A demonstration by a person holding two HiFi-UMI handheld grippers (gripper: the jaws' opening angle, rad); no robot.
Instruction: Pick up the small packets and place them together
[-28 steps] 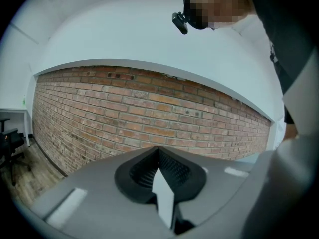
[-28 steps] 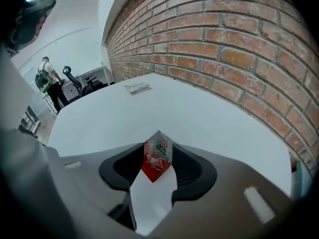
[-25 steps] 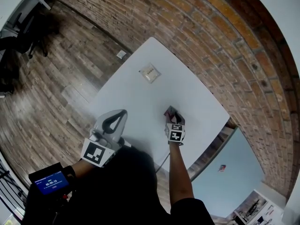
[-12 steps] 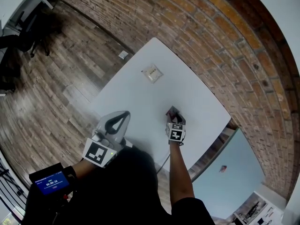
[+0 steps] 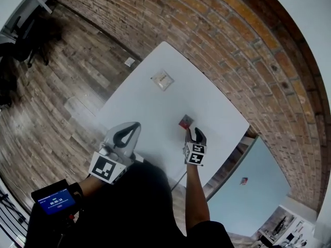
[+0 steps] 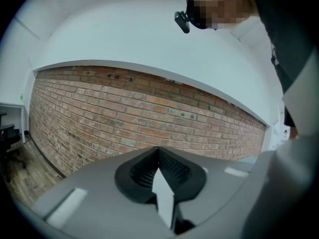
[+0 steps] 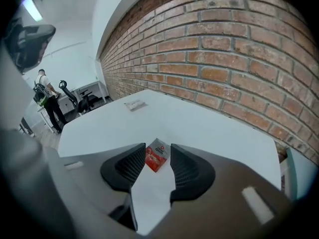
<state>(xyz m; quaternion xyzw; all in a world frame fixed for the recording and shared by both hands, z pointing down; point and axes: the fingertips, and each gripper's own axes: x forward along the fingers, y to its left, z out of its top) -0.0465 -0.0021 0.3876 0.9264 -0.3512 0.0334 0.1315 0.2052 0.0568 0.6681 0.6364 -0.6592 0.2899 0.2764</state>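
Observation:
A small red packet (image 5: 185, 122) lies flat on the white table (image 5: 139, 107), just beyond my right gripper (image 5: 195, 134). In the right gripper view the red packet (image 7: 155, 157) shows past the fingertips, in line with the gap, and the pads do not touch it. The right gripper (image 7: 158, 147) is open and its jaws are closing. A pale packet (image 5: 162, 80) lies at the table's far side, also seen as the pale packet (image 7: 134, 104). My left gripper (image 5: 132, 127) hangs over the near-left table edge, shut and empty; the left gripper (image 6: 158, 152) points at the brick wall.
A brick wall (image 5: 232, 50) runs along the table's far side. Wooden floor (image 5: 57, 76) lies to the left. A light blue surface (image 5: 248, 190) sits lower right, past the table's right edge. A person (image 7: 46, 96) and office chairs (image 7: 82, 101) stand far off.
My right gripper has drawn back toward me from the red packet, which now lies uncovered ahead of the jaws. The left gripper has barely moved.

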